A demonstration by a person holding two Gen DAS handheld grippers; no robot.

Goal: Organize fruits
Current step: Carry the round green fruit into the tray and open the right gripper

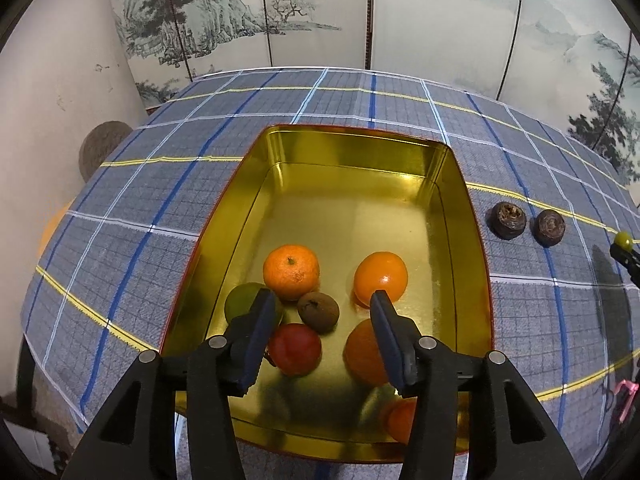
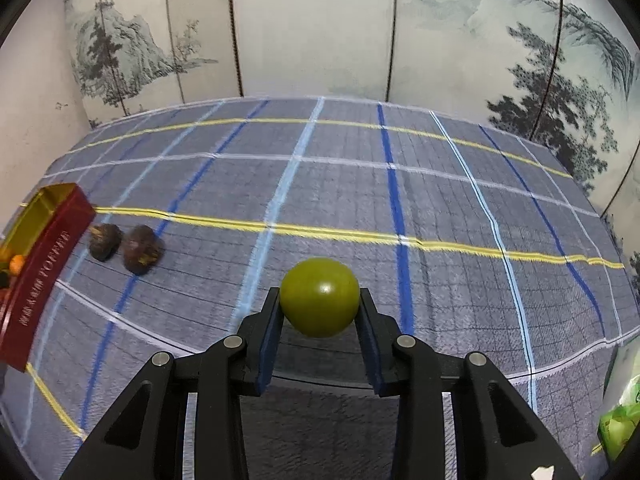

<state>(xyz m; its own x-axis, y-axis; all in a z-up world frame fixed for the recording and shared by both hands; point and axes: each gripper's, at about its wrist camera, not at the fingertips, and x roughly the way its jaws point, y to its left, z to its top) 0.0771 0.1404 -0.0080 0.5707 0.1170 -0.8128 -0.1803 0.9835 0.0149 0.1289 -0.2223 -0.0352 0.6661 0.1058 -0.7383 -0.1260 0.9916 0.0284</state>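
Right tongs (image 2: 320, 312) tilted downward, clamped around green fruit (image 2: 319, 297).

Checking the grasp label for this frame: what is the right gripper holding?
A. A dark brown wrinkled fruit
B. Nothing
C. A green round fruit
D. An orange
C: in the right wrist view the right gripper has its pads pressed on either side of a green round fruit, while the two dark brown fruits lie on the tablecloth beside the tin.

The right gripper (image 2: 320, 312) clamps a green fruit (image 2: 319, 297) above the checked cloth (image 2: 360, 200); two brown fruits (image 2: 126, 247) and a red tin (image 2: 38, 272) lie far left.
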